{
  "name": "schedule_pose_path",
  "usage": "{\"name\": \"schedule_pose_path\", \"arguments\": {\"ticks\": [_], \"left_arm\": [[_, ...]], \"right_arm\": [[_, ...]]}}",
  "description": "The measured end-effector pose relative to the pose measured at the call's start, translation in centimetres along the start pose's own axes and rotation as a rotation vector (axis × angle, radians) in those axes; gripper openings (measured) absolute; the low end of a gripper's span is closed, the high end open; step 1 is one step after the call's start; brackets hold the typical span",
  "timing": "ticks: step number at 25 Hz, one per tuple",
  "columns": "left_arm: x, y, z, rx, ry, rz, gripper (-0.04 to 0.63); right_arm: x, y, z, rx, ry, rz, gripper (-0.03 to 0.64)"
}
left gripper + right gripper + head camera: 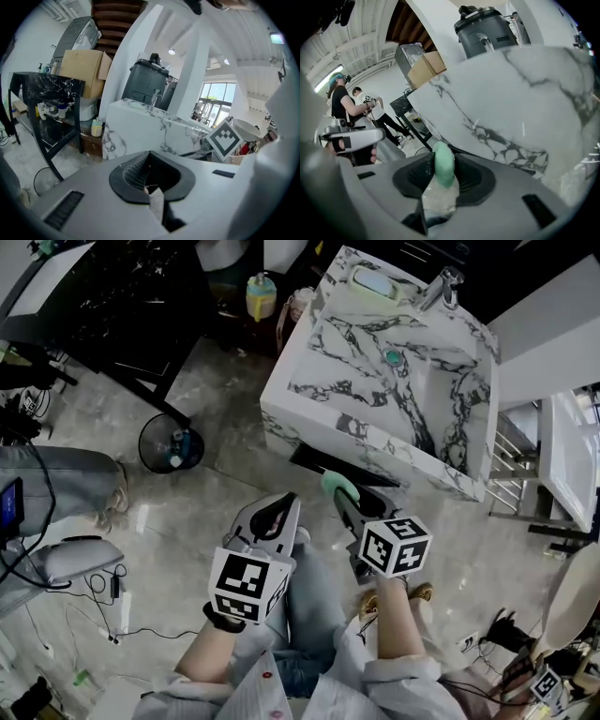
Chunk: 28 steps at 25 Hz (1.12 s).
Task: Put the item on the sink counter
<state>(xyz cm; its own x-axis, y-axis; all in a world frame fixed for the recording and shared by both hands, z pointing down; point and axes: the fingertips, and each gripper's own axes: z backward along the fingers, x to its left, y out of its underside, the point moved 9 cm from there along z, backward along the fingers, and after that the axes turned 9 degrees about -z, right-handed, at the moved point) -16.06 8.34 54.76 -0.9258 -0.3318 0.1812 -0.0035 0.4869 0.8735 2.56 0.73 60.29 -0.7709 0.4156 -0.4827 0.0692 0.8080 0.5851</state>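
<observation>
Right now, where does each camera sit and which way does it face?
Head view: on the person's head, looking steeply down at the marble sink and floor; shows both forearms, legs, left gripper, right gripper.
Left gripper view: on the left gripper, looking along its closed jaws toward the sink.
Right gripper view: on the right gripper, looking along jaws clamped on the green item, near the sink.
Shared: all three show the sink; the left gripper view also catches the right gripper's cube.
</observation>
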Motion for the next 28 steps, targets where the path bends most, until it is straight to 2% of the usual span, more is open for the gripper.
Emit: {"name": "schedule_pose_path", "arguments": {"ticks": [12,20,28], "left_arm": [[1.7,9.5,-5.2,0.014,-0.006,0.052,0.015],[2.9,12.9,-7.5,-0.003,-0.037,0.063,0.015],[2.6,15.7,-10.4,0.017,-0.017,0.052,0.015]], "right_arm": [[-6.3,5.5,-8.3,0.001,0.021,-0.100,0.136],[-10.1,7.6,-12.0,-0.058,0.072,-0.123,0.137],[-12.3,9.2,-15.0,-0.090,0.135,-0.113,0.137]]}}
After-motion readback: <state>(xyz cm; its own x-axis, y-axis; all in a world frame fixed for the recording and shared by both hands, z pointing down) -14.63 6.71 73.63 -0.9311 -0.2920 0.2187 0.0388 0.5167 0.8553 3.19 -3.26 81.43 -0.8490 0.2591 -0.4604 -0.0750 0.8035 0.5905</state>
